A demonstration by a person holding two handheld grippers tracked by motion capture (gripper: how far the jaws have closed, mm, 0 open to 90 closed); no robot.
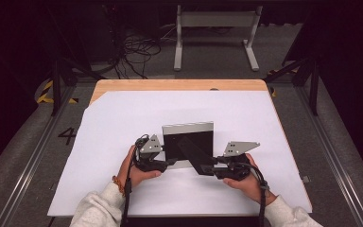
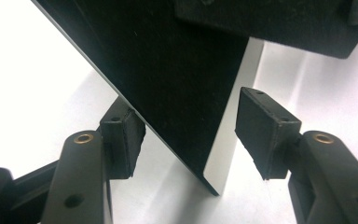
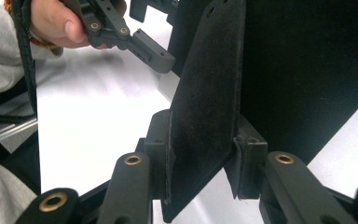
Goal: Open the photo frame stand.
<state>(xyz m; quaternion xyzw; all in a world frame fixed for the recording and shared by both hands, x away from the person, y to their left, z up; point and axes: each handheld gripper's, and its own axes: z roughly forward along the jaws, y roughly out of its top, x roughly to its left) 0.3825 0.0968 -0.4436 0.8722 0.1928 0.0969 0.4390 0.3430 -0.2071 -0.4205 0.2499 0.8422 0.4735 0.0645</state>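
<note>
A picture frame (image 1: 187,137) lies face down on the white sheet (image 1: 123,123), its black back up and a silver border along its far edge. Its black easel stand (image 1: 194,153) slants out toward the near right. My right gripper (image 1: 211,163) is shut on this stand (image 3: 209,93), a pad on each side of its lower end (image 3: 203,158). My left gripper (image 1: 170,162) sits at the frame's near left corner. In the left gripper view that corner (image 2: 168,70) pokes between the open jaws (image 2: 191,140): one pad rests by its edge, the other stands apart.
The white sheet covers most of a wooden table (image 1: 179,85), whose bare strip shows at the far edge. Beyond the table are floor cables (image 1: 137,47) and a white metal stand (image 1: 215,21). The person's hands and pale sleeves come in at the near edge.
</note>
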